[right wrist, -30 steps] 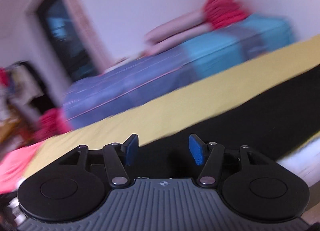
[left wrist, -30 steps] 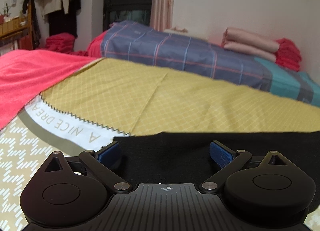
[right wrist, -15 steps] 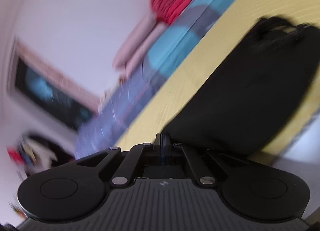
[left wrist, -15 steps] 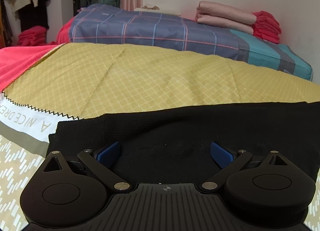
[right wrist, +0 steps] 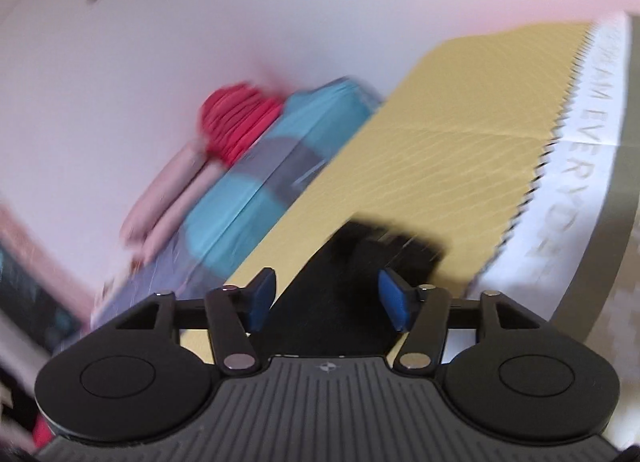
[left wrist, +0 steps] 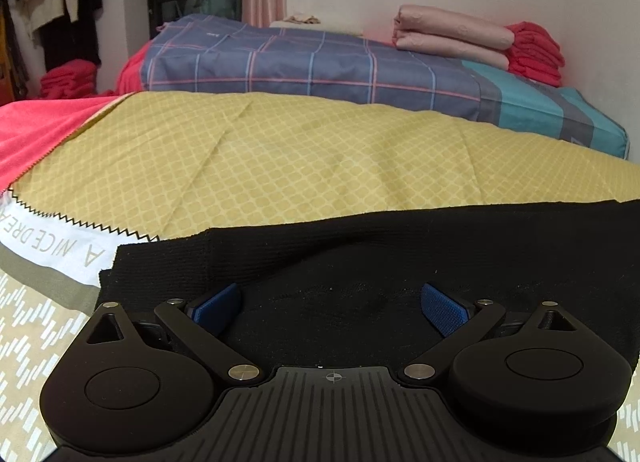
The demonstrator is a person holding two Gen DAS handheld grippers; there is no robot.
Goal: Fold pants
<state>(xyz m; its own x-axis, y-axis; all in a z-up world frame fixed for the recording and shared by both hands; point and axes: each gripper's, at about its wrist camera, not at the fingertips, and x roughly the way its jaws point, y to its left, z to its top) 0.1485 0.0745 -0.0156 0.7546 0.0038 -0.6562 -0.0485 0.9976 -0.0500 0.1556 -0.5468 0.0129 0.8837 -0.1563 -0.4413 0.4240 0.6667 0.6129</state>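
Black pants [left wrist: 400, 254] lie flat across the near part of a yellow patterned sheet [left wrist: 300, 157], stretching from the left to the right edge of the left wrist view. My left gripper [left wrist: 330, 308] is open and empty, low over the pants near their left end. In the tilted, blurred right wrist view, the pants [right wrist: 360, 262] lie under and ahead of my right gripper [right wrist: 326, 294], which is open with nothing clamped between its blue pads. The pants' end there looks bunched.
A plaid and teal mattress [left wrist: 340, 65] lies behind the sheet, with folded pink bedding [left wrist: 448, 37] and red cloth [left wrist: 536, 53] on it. A red blanket [left wrist: 36, 133] lies at left. The sheet's white lettered border [right wrist: 592, 141] runs along the right.
My right gripper, shut half a second ago, has opened and swung, tilting its view further. My left gripper stayed open and moved slightly nearer the pants' left end.
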